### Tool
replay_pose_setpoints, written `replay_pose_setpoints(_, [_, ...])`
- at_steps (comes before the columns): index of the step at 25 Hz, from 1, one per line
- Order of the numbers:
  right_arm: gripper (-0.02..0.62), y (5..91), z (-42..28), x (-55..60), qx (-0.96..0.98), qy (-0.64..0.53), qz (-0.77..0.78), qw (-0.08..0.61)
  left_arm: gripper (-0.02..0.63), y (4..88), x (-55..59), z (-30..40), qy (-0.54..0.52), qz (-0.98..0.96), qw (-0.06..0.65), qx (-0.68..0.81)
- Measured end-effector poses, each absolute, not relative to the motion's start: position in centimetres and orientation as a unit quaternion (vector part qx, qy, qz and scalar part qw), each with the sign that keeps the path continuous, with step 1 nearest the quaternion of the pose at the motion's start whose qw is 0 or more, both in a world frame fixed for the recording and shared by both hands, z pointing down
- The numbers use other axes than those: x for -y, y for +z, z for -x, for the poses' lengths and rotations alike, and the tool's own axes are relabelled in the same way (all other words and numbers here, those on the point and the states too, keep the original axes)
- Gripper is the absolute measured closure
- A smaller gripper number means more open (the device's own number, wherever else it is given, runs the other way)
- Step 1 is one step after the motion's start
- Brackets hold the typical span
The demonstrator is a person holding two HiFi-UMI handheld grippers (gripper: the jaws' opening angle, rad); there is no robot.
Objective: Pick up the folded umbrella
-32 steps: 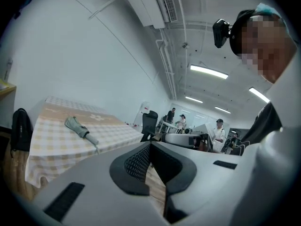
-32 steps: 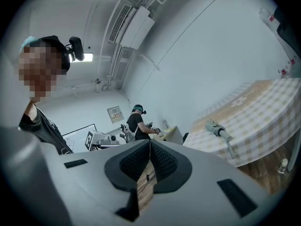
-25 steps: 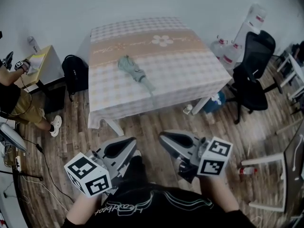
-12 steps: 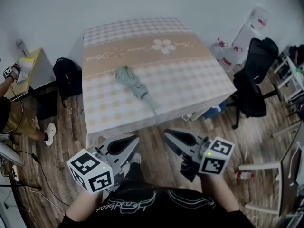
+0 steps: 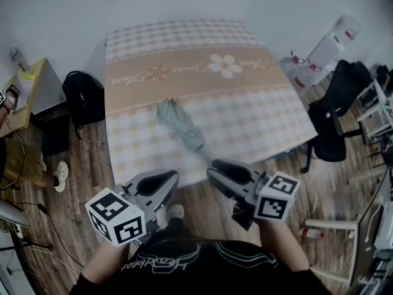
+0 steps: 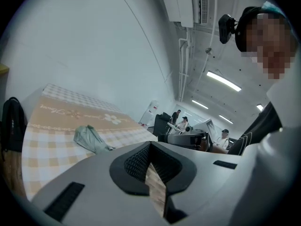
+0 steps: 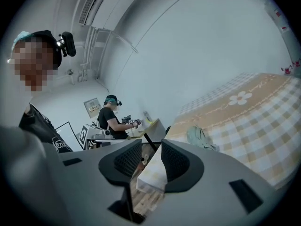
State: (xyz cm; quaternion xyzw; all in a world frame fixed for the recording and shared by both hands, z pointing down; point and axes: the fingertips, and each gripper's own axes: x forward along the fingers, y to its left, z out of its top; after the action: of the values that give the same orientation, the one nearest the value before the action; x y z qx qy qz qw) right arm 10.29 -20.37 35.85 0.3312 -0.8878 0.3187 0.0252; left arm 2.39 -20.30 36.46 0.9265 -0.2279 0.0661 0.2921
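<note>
The folded grey-green umbrella (image 5: 183,126) lies on the checked beige tablecloth of the table (image 5: 252,106), near its front edge, handle end pointing toward me. Both grippers hover over the wooden floor just short of that edge, apart from the umbrella. My left gripper (image 5: 171,177) has its jaws together with nothing in them. My right gripper (image 5: 214,168) has its jaws opening, a gap showing between the pads and nothing held. The umbrella (image 6: 89,138) sits ahead and left in the left gripper view, and the umbrella (image 7: 200,138) ahead and right in the right gripper view.
A black backpack (image 5: 83,97) leans left of the table beside a small desk (image 5: 34,82). A black office chair (image 5: 341,112) and large water bottles (image 5: 325,48) stand to the right. A seated person (image 5: 15,158) is at the far left.
Both grippers have come forward toward the table, which now looms larger and nearer. The right gripper's jaws have parted; the left's stay together.
</note>
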Motion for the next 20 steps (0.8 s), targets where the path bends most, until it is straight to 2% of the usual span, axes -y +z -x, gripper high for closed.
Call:
replay_pose_setpoints(9, [0.382,40.9,-8.9,29.3,0.873,0.338,-0.342,0.082,0.611,41.5,28.1,-0.1,0.088,-0.91,0.329,0.235])
replay_pose_setpoints(20, [0.344,49.3,-7.7,36.4,0.846,0.317,-0.36,0.234,0.611,46.6,32.7,2.1,0.105,-0.888,0.373,0.246])
